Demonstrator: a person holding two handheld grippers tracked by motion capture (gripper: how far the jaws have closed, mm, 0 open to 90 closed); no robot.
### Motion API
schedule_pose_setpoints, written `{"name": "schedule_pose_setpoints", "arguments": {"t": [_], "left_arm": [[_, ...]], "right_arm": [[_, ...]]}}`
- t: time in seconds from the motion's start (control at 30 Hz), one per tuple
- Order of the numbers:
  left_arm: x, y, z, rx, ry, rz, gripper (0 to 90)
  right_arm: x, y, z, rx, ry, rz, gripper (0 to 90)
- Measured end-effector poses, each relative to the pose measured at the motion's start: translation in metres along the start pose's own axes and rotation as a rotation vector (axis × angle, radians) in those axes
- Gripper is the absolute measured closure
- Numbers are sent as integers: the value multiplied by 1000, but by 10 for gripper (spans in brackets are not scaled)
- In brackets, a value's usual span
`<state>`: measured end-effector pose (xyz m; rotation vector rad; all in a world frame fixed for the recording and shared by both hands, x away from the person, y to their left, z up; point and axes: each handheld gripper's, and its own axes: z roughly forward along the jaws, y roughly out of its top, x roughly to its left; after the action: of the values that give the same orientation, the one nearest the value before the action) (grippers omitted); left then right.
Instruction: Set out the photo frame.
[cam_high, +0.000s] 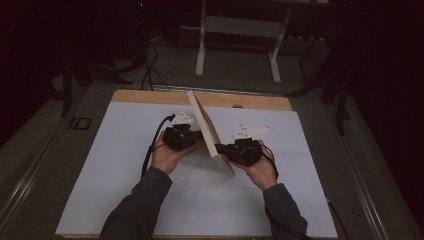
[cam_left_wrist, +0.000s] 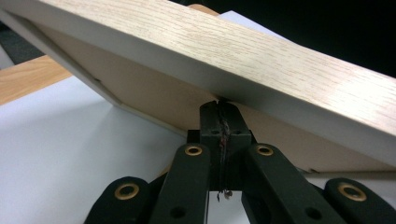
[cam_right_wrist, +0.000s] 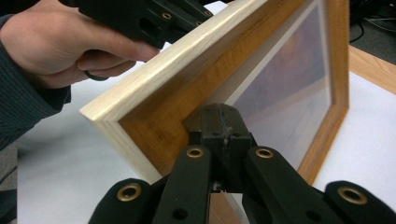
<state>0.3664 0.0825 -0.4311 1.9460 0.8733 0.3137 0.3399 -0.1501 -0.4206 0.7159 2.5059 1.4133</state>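
Oak-coloured wood catches the light: a picture frame (cam_high: 210, 131) stands tilted on one long edge over the white table cover (cam_high: 110, 165), right between the two grippers. The left gripper (cam_high: 192, 137) sits just to the frame's left, behind its back panel; in the left gripper view its jaws are pressed together, tips butting up against the brown backing (cam_left_wrist: 154, 100) just under the pale wooden rim, with nothing pinched between them. The right gripper (cam_high: 222, 148) comes in from the opposite side, near the frame's closer end; in the right gripper view its jaws are likewise squeezed shut, tips resting against the front moulding (cam_right_wrist: 163, 126) beside the lower corner, right next to the glazed picture area (cam_right_wrist: 289, 98). So the frame leans propped between two closed noses, one on each face. Beyond the frame's top edge, the right gripper view catches the person's left hand (cam_right_wrist: 56, 44) wrapped around its black gripper, dark sleeve trailing off behind.
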Motion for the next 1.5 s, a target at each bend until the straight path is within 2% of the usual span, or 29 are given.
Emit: {"name": "schedule_pose_setpoints", "arguments": {"t": [0.4,0.57,0.93,1.17,1.3,1.37,1.5], "left_arm": [[7,2,3,-12,-21,4,900],[9,5,5,0,-26,13,900],[21,6,11,-12,-90,-14,900],[25,5,13,-22,-114,-26,900],[26,5,13,-20,-112,-35,900],[26,6,12,-9,-85,-51,900],[28,6,8,-9,-58,-74,869]], "right_arm": [[5,5,6,3,6,-14,898],[7,8,10,3,10,-16,898],[12,14,20,-2,25,-9,898],[13,15,24,-5,22,-3,898],[13,15,24,-6,20,-5,897],[13,15,24,-7,22,-9,895],[11,14,22,3,19,-12,871]]}}
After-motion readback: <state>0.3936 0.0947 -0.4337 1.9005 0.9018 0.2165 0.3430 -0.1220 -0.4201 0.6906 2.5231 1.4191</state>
